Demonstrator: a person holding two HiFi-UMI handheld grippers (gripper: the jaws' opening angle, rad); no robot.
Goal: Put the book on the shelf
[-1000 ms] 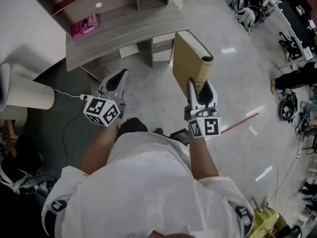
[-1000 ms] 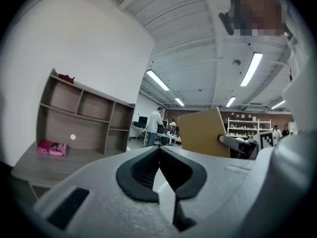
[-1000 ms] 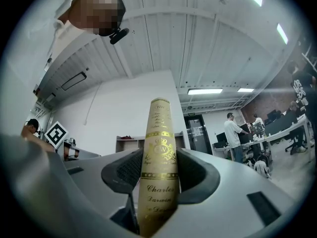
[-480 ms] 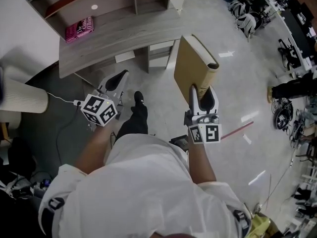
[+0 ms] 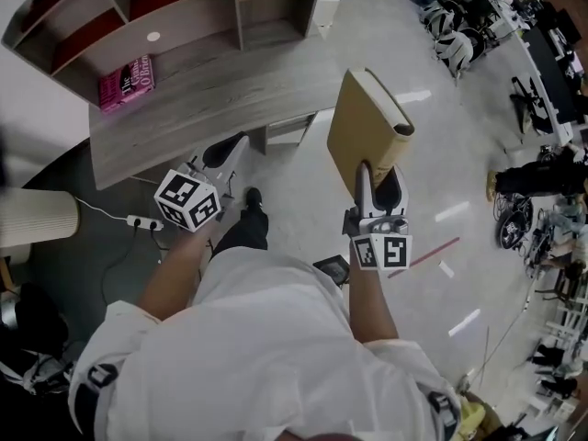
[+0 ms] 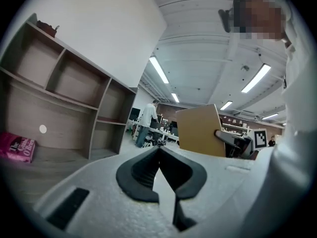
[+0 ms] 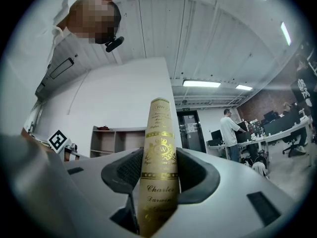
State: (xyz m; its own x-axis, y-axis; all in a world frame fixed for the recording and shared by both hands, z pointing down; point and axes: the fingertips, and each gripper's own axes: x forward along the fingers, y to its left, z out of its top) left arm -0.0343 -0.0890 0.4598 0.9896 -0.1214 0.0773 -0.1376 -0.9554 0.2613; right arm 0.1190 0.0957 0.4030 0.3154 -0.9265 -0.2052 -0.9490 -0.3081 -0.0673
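Right gripper view shows the right gripper [image 7: 157,171] clamped on the tall tan hardback book with gilt lettering on its spine [image 7: 159,133], both dark pads pressing its covers near the lower end, so the book stands upright out of the jaws. From the head view the same gripper [image 5: 375,180] carries the book [image 5: 363,127] over bare floor, off the right end of the grey wood-grain desk [image 5: 220,90] and well apart from the open wooden shelf unit [image 5: 184,7] that sits on it.

The left gripper [image 5: 223,152] hangs lower and nearer the desk edge. Its own camera shows its jaws [image 6: 159,152] closed tip to tip with nothing between them.

Over the last second the desk and shelf have slid down and grown in the head view, and one dark shoe has come forward, so the person appears to be walking up to the shelf. The grip on the book looks unchanged. My judgement is that this is the carry phase, with the placing itself not yet begun.

By count there are two grippers, one loaded and one empty, and two books: the tan one held and a pink one [image 5: 127,83] lying flat on the desk. There is one shelf unit, its visible compartments bare.
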